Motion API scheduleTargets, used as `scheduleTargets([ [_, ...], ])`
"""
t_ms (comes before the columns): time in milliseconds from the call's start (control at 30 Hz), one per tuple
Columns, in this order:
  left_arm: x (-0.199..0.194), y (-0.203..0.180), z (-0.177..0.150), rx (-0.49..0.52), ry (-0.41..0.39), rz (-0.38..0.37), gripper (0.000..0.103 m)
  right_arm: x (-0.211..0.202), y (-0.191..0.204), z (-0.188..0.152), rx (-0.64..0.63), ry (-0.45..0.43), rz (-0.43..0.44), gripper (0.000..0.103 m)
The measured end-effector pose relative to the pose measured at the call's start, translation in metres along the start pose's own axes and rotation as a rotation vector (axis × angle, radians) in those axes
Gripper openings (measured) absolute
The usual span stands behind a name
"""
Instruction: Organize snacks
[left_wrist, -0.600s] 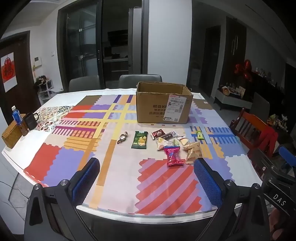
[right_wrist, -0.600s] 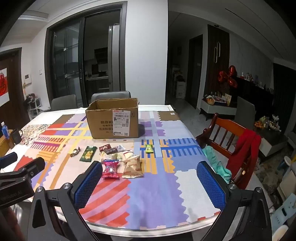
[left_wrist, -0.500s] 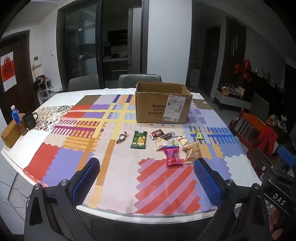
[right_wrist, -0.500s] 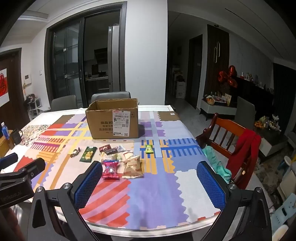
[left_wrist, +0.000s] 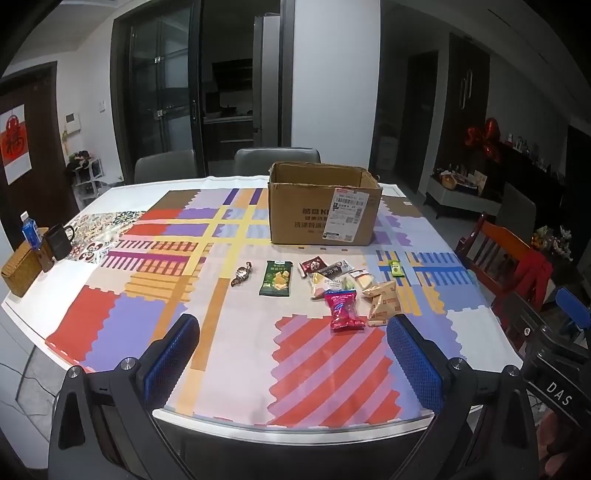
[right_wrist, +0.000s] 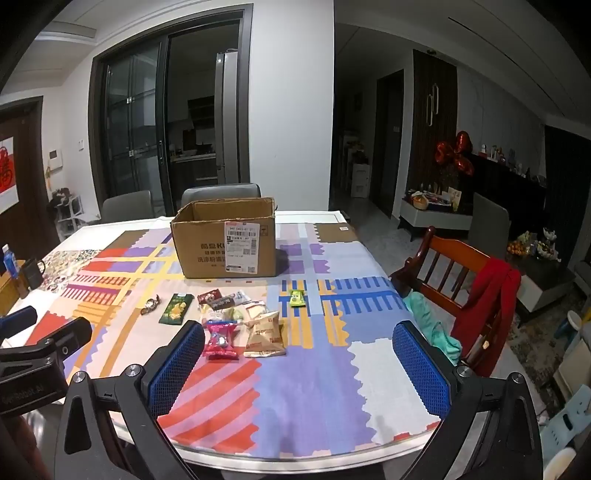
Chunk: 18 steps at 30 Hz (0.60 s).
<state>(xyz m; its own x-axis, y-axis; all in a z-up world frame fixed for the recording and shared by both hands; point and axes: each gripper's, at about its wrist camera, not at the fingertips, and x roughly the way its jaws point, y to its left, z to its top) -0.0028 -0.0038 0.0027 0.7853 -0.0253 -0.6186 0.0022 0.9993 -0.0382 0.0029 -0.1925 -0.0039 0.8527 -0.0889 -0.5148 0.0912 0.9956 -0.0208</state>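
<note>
Ahead of my fingers I see the table (left_wrist: 110, 199), its patchwork cloth (left_wrist: 314, 354), a cardboard box (left_wrist: 321, 210) and scattered snack packets (left_wrist: 343, 291).

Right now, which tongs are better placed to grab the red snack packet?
Probably right. The red snack packet lies just beyond the right tongs' inner finger. From the left tongs, also open and empty, it sits farther ahead.

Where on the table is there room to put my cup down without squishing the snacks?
The near striped part of the table, in front of the red packet, is bare. So is the wide left side between the green packet and the mug. It is crowded between the cardboard box and the tan packet, where snacks touch and overlap.
</note>
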Motion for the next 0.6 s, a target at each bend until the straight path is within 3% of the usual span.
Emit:
scheduleTargets([
  [600, 0.0026, 0.0031, 0.0012, 0.012, 0.000, 0.001, 0.103, 0.0000, 0.0000, 0.0002, 0.002, -0.003, 0.001, 0.103],
])
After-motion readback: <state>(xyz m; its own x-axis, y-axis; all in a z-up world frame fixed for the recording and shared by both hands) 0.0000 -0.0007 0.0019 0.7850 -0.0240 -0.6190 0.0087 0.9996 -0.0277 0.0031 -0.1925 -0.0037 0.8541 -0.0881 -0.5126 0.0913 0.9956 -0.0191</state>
